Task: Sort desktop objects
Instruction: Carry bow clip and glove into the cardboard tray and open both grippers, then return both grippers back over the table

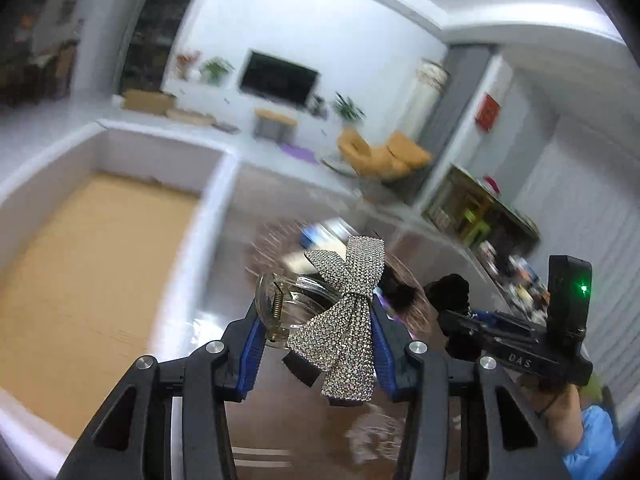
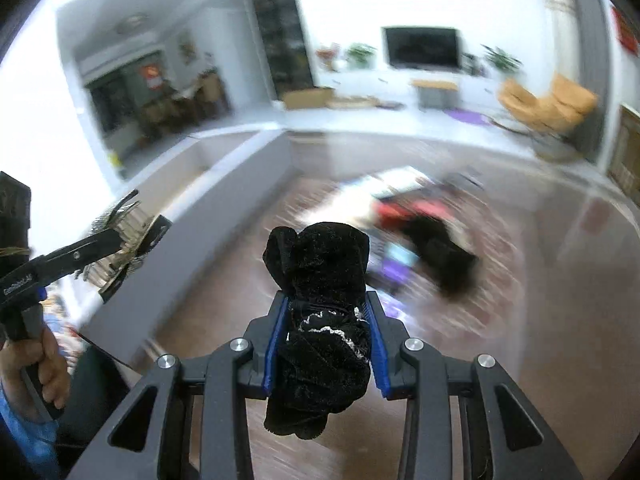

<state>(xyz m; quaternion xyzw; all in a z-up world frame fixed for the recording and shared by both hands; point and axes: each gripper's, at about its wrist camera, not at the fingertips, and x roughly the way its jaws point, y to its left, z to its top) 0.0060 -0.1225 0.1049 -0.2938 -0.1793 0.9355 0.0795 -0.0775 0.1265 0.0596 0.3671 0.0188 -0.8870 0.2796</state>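
Left gripper (image 1: 318,344), blue pads clamped on a rhinestone bow hair clip (image 1: 343,312), clear claw and spring jutting from the left pad, bow tails hanging below the fingertips. Right gripper (image 2: 326,340), pads pressed against a black velvet scrunchie (image 2: 320,320), fabric bulging above and drooping beneath the fingers. Left of the left gripper, an open white-walled box (image 1: 218,200) with a bare brown cardboard floor, near wall just beside the fingers. Ahead of both grippers, a brown table (image 2: 540,280) carrying a blurred heap of objects (image 2: 416,224), among them dark, red and purple shapes too smeared to name. Right gripper also visible to the right of the left one (image 1: 448,292), scrunchie at its tip, a hand (image 1: 560,412) and blue sleeve below it; left gripper at the left margin of the right view (image 2: 124,240), clip partly hidden behind its finger. Open tabletop to the right of the right gripper as far as the rounded table edge. Beyond, a room with wall-mounted television (image 1: 278,77), potted plants and yellow armchairs (image 1: 384,152), all softened by motion blur. Lens rim dark at the corners; box cut off at the left and lower frame edges.
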